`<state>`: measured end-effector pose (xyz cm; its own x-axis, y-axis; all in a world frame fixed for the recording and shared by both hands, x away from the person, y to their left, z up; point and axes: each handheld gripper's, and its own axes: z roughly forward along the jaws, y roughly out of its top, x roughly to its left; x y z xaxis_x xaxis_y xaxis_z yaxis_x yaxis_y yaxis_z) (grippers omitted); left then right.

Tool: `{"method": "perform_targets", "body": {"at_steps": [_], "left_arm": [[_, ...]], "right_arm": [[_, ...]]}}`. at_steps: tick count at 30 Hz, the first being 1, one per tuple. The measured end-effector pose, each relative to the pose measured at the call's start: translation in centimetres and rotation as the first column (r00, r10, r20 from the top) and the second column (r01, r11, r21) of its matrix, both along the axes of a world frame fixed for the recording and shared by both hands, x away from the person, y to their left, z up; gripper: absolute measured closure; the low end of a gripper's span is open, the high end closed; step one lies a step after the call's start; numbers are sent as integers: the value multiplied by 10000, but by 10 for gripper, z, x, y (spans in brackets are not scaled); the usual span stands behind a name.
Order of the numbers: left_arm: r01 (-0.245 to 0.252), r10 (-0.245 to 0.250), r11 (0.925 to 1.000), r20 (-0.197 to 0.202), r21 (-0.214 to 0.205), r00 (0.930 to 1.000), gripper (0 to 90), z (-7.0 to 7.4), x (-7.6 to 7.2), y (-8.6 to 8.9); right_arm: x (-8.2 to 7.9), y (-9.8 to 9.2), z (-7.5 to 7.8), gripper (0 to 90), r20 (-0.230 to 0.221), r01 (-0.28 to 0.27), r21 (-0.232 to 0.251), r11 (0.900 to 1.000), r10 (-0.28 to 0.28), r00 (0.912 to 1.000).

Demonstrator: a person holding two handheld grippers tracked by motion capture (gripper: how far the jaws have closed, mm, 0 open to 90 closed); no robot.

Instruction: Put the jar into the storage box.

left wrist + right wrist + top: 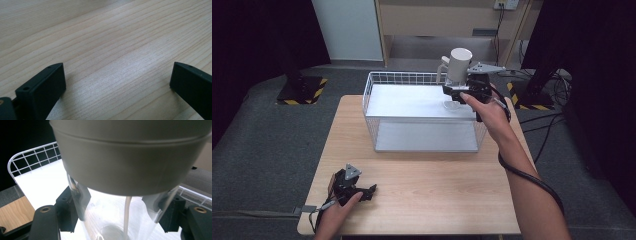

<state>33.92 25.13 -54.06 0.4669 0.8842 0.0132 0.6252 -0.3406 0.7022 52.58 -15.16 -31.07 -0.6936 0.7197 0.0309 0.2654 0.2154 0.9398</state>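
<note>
**Bright tabletop, dark surroundings, soft close-ups**

The high view is evenly lit from above. The wooden tabletop (422, 190) is bright, the corners of the room fall into near black, and the whole picture is slightly soft. The basket (373, 95) floor glares white. In the left gripper view a pale sheen crosses the wood grain, and the near jaws are blurred. In the right gripper view the grey cap (130, 157) looms out of focus, and the white floor behind is overexposed.
</note>
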Motion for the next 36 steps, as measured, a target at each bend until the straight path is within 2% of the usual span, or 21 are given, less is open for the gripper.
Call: {"method": "perform_targets", "body": {"at_steps": [16,25,27,28,31,36], "left_arm": [[-1,1,10000,-1,-3,10000,0,0,0,0],[-2,2,10000,1,-4,10000,0,0,0,0],[-1,1,10000,1,-2,10000,0,0,0,0],[-3,3,10000,1,-5,10000,0,0,0,0],[-1,1,10000,0,-3,10000,0,0,0,0],[-2,2,10000,-5,-4,10000,0,0,0,0]], "right_arm": [[0,0,-8,312,-144,-25,-146,9999,23,9999],[-1,1,-11,303,-65,31,16,10000,-31,10000],[0,1,-12,264,-140,35,47,10000,-34,9999],[0,1,-12,201,-132,61,125,9999,-59,9999],[-1,-1,-12,126,87,236,169,9996,-238,9997],[-9,-7,-10,90,310,208,212,9996,-215,9993]]}}
